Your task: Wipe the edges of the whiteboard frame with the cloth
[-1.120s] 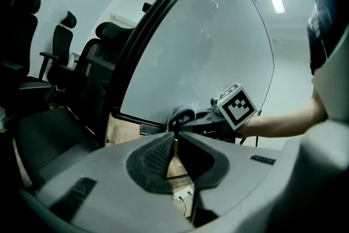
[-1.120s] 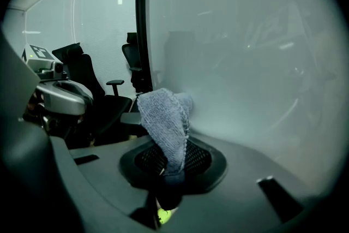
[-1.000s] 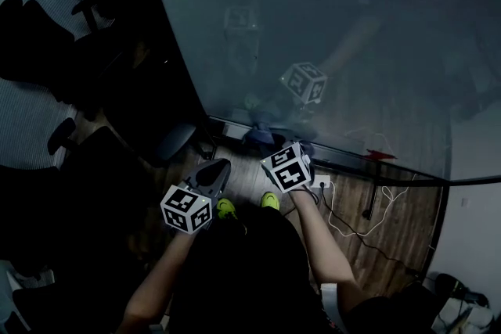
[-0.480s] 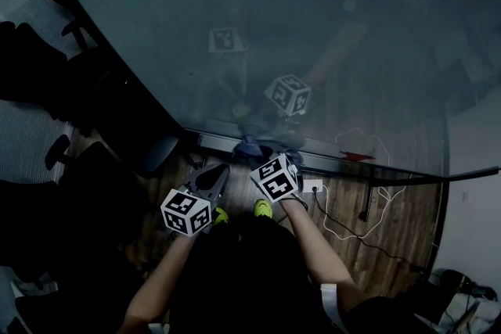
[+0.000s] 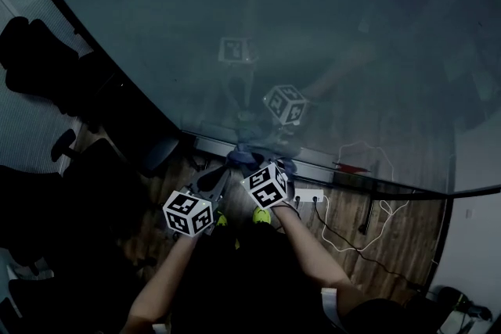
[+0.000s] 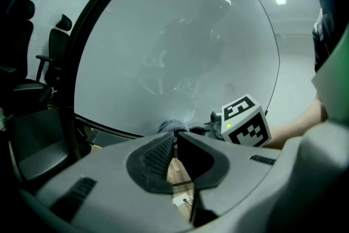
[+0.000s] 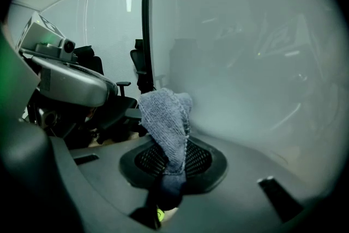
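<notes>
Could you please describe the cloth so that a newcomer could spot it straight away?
Start at the large glossy whiteboard and follow it down to its bottom edge, near the floor. There the right gripper pinches the cloth: a blue-grey knitted rag, the only soft, textured thing against the gripper's hard grey plastic.

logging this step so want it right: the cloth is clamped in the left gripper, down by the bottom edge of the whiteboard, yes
Wrong gripper. The cloth is clamped in the right gripper, not the left, as the right gripper view shows; the left gripper is shut on nothing. The cloth is indeed down by the bottom edge of the whiteboard.
</notes>
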